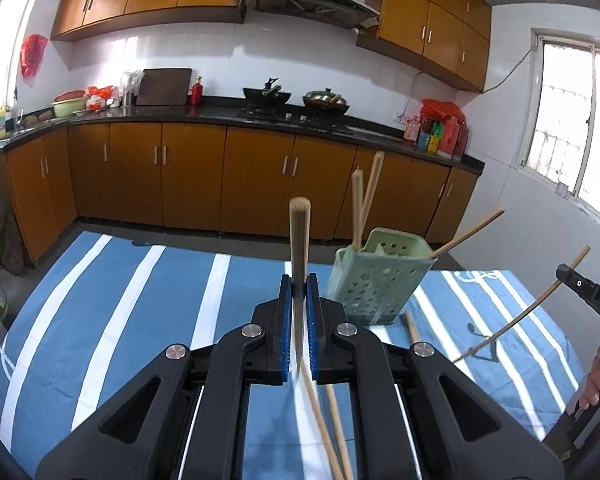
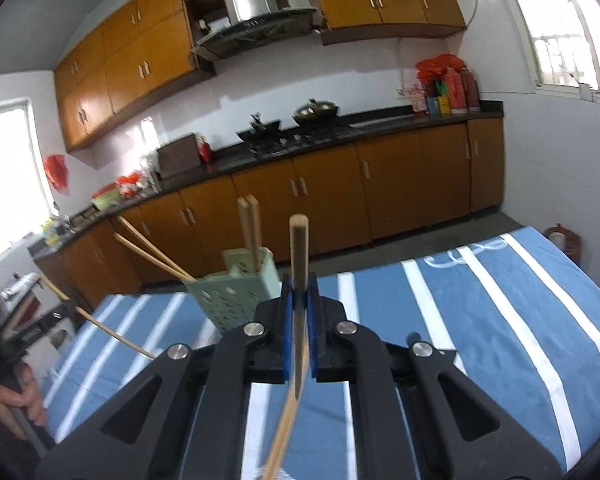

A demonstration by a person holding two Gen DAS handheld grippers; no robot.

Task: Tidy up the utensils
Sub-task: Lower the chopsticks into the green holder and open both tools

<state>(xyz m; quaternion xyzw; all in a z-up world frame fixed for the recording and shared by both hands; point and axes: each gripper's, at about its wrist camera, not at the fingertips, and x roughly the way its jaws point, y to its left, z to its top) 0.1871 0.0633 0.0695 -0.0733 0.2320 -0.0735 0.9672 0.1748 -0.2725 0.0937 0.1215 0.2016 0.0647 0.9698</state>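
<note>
My left gripper (image 1: 299, 284) is shut on a wooden chopstick (image 1: 299, 240) that stands upright between its blue pads, above the table. My right gripper (image 2: 299, 286) is shut on another wooden chopstick (image 2: 298, 252), also upright. A pale green perforated utensil holder (image 1: 374, 280) stands on the table just right of the left gripper, with several chopsticks (image 1: 364, 204) sticking out of it. In the right wrist view the holder (image 2: 236, 292) is just left of the right gripper. The right gripper with its chopstick (image 1: 540, 300) shows at the right edge of the left wrist view.
A blue cloth with white stripes (image 1: 140, 300) covers the table. Loose chopsticks (image 1: 412, 326) lie on it near the holder's base and under the left gripper (image 1: 336, 420). Wooden kitchen cabinets (image 1: 220, 184) and a black countertop with woks stand behind.
</note>
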